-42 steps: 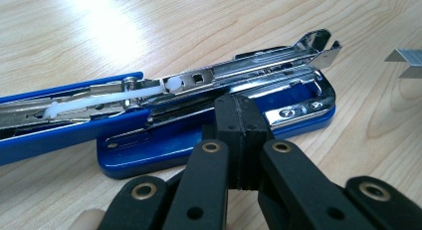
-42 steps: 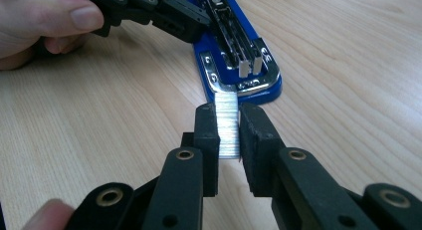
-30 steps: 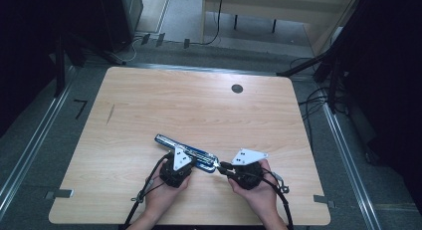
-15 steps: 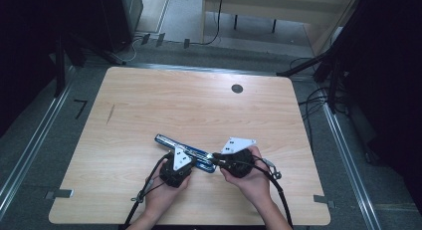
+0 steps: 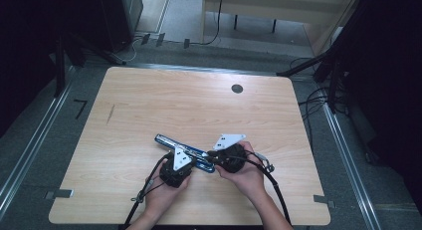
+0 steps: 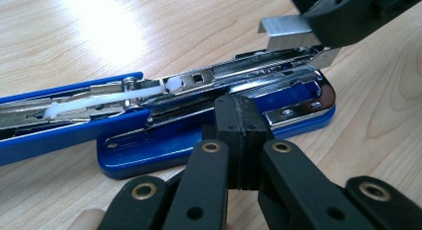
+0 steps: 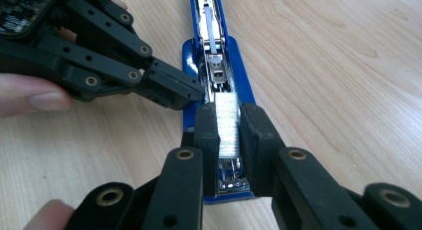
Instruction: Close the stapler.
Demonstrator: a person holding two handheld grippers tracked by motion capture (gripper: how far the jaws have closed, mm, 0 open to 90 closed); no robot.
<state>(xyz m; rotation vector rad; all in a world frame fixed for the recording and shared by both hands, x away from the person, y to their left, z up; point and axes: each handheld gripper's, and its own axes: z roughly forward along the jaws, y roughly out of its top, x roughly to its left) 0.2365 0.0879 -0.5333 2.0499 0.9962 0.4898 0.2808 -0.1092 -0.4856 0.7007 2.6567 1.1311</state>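
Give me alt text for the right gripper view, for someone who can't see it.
The right gripper holds a strip of staples between its black jaws, right above the open magazine of a blue stapler lying on a wooden table. From the left, the left gripper, jaws shut, presses against the stapler's base.

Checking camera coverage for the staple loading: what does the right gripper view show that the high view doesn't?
Right gripper view: the strip of staples clamped between the right gripper pads, above the open magazine, and the left gripper shut, tips against the stapler's side. High view: the whole table, its round black grommet, both forearms. Both: the blue stapler, opened flat on the wood.
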